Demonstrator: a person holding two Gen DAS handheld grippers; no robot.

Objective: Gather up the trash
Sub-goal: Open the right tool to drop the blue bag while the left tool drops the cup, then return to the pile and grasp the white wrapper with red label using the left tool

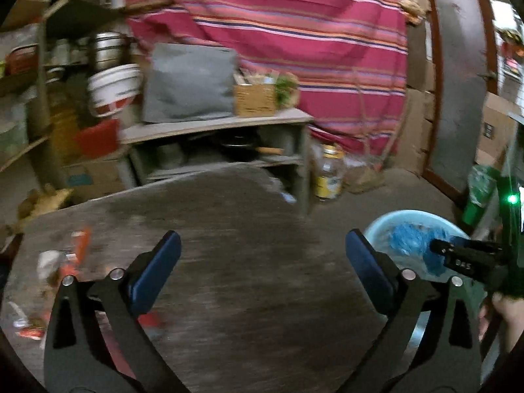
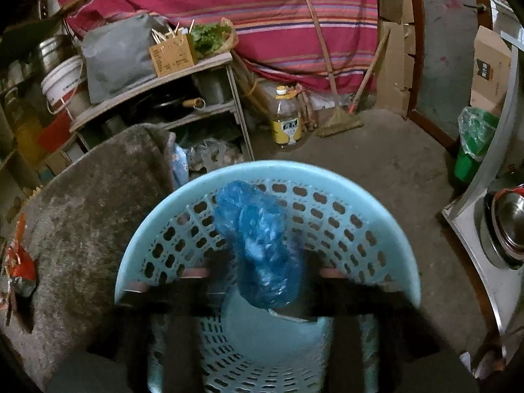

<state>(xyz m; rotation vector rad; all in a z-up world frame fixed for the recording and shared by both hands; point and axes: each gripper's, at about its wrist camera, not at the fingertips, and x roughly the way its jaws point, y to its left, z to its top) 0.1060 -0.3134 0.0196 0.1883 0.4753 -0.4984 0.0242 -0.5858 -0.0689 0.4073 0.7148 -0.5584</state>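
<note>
Right tongs [image 2: 262, 273] above unlabelled basket [image 2: 327, 193]

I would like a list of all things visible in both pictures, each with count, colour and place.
basket: one, light blue, on the floor beside the table
plastic bag: one, blue, crumpled, inside the basket's mouth
table: one, grey-brown, round, in front
wrappers: several, red and white, on the table's left part
oil bottle: one, clear with yellow label, on the floor
striped cloth: one, red, hanging behind
shelf unit: one, grey, behind the table
cardboard box: one, brown, on the shelf unit
bucket: one, white, left
bin: one, green, right
left claw: open, empty, above the table
right claw: open, over the basket
</note>
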